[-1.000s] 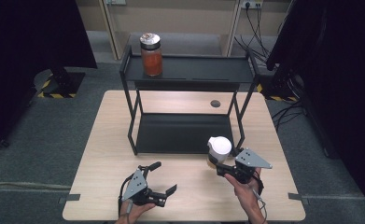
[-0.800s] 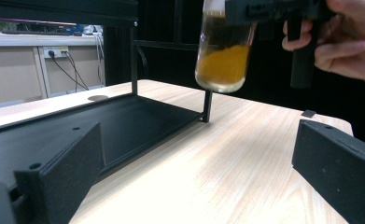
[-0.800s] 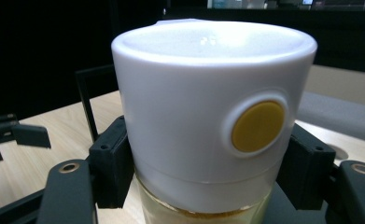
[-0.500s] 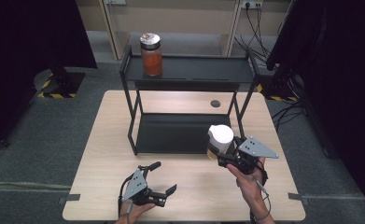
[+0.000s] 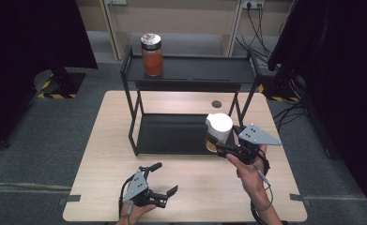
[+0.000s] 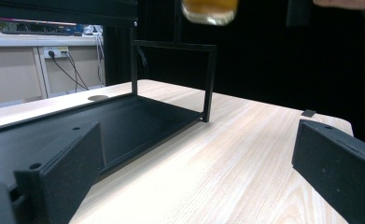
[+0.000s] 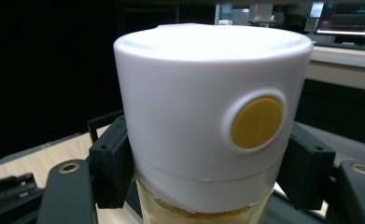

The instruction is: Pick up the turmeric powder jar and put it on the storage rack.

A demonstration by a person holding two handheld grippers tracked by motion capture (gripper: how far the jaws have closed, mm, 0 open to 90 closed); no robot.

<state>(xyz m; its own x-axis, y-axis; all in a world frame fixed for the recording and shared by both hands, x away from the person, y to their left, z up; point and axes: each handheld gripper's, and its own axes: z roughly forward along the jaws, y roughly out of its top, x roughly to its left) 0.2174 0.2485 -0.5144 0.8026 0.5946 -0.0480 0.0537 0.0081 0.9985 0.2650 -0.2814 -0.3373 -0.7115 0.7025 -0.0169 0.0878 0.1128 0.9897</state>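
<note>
Right hand-held gripper: your jaws are clamped on the white-capped jar, one on each side just below the cap, over the front right corner of the rack's lower shelf.
White-capped jar: you hold it upright and off the desk; the left gripper view catches its yellowish base hanging in the air above the rack's far post. Its cap is white with a round yellow spot on the side, and the contents below the cap look yellow.
Right hand: it comes in from the bottom right, wrapped around the gripper's handle, with the grey three-cornered plate on top and a cable trailing along your wrist.
Left hand-held gripper: your jaws are spread wide with nothing between them, low over the front of the desk, pointing toward the rack.
Black rack: a two-level metal frame standing in the middle of the desk; its lower shelf is bare where you can see it.
Orange jar: it stands upright on the left end of the rack's upper shelf, well apart from both of your grippers.
Dark disc: a small round mark on the desk behind the rack, toward the right.
</note>
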